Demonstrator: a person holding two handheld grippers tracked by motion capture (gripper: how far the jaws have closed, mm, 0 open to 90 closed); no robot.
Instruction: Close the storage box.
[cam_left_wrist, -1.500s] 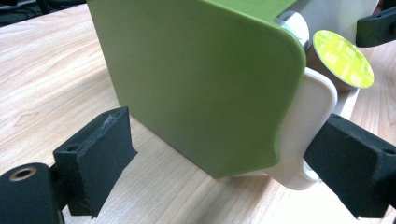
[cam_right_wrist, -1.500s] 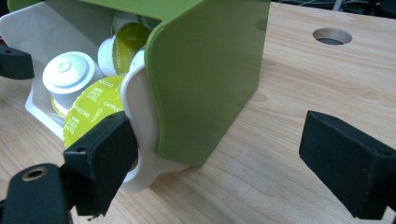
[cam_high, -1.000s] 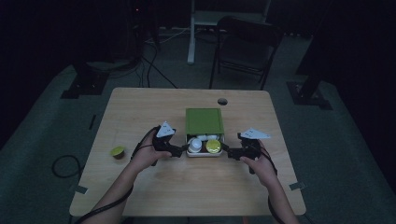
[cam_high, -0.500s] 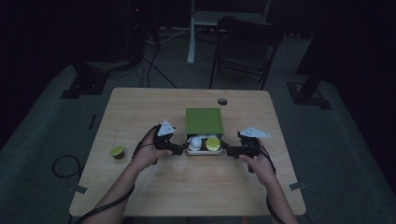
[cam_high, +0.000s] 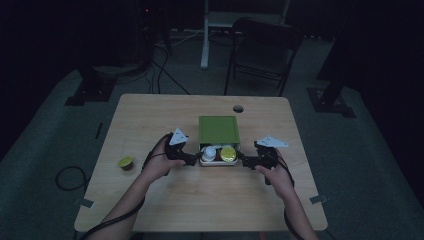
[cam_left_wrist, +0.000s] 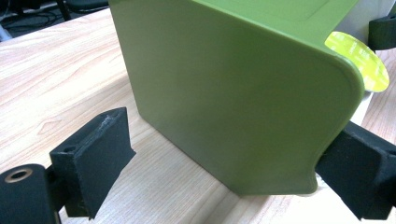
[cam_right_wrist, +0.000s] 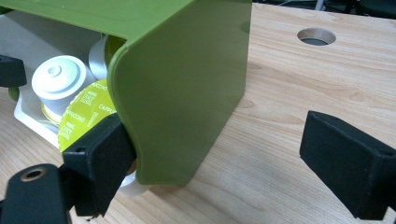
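Green box (cam_high: 218, 131) half slid off its white tray (cam_high: 218, 162); both tools' jaws gape, one capsule (cam_high: 125, 162) lies apart on the surface (cam_high: 200, 210).

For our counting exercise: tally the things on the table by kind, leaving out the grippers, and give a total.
Green box sleeve: 1
White tray sliding out of it: 1
Coffee capsules seen in the tray: 2
Loose capsule on the table: 1
Total: 5
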